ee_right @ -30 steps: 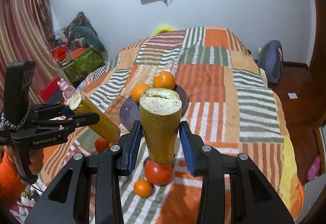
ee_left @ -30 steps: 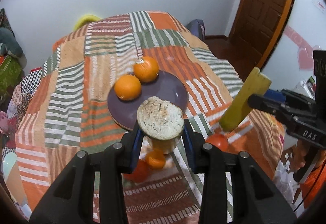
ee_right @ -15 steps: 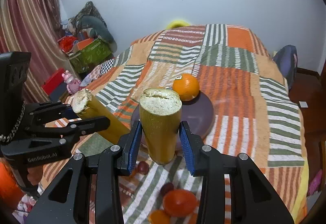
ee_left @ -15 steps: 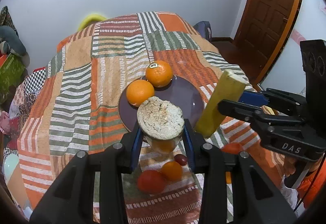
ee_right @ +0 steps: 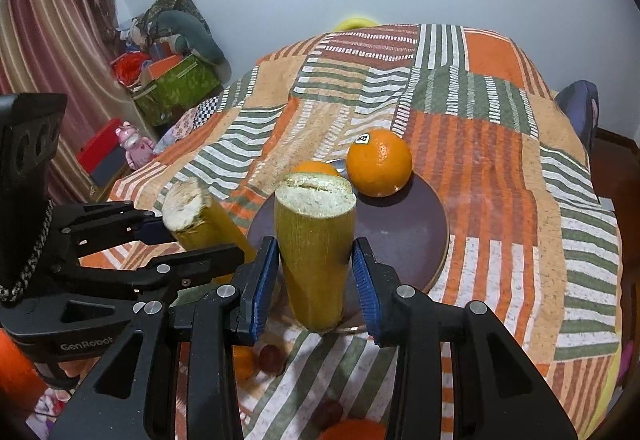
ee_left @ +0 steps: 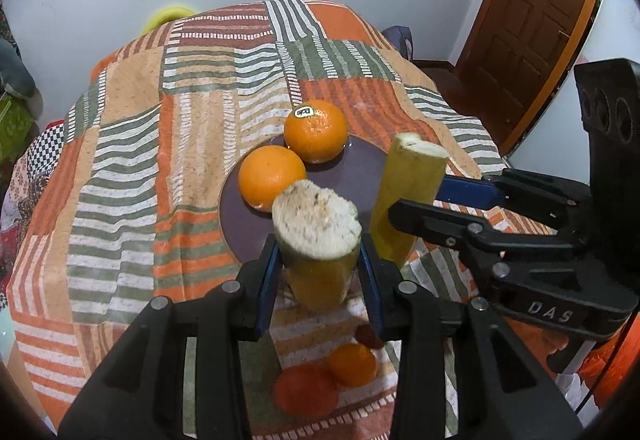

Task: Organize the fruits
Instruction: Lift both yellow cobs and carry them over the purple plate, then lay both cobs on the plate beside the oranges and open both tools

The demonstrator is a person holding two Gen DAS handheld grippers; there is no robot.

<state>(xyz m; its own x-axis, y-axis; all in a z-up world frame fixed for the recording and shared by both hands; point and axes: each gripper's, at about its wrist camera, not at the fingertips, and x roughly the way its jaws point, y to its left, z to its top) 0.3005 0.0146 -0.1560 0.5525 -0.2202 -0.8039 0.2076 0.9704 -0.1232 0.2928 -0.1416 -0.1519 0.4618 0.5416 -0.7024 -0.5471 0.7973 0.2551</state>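
Two thick yellow-green sugarcane pieces with pale cut ends are held in the air. My left gripper (ee_left: 318, 272) is shut on one sugarcane piece (ee_left: 316, 240), at the near rim of a purple plate (ee_left: 360, 171). My right gripper (ee_right: 316, 280) is shut on the other sugarcane piece (ee_right: 316, 252), upright over the plate (ee_right: 404, 236). On the plate sit a stickered orange (ee_left: 316, 131) and a plain orange (ee_left: 272, 177). Each view shows the other gripper (ee_left: 416, 199) (ee_right: 200, 240) from the side with its stalk.
Below the grippers, several small fruits lie on the striped patchwork cloth (ee_left: 120, 179): a small orange (ee_left: 352, 364), a red tomato (ee_left: 306, 390) and a dark red fruit (ee_left: 368, 334). A wooden door (ee_left: 532, 19) stands right; boxes and toys (ee_right: 168, 79) pile up left.
Both grippers have moved forward and down toward the plate with their stalks still held. The plate and oranges look larger and nearer, and the two grippers are closer together.
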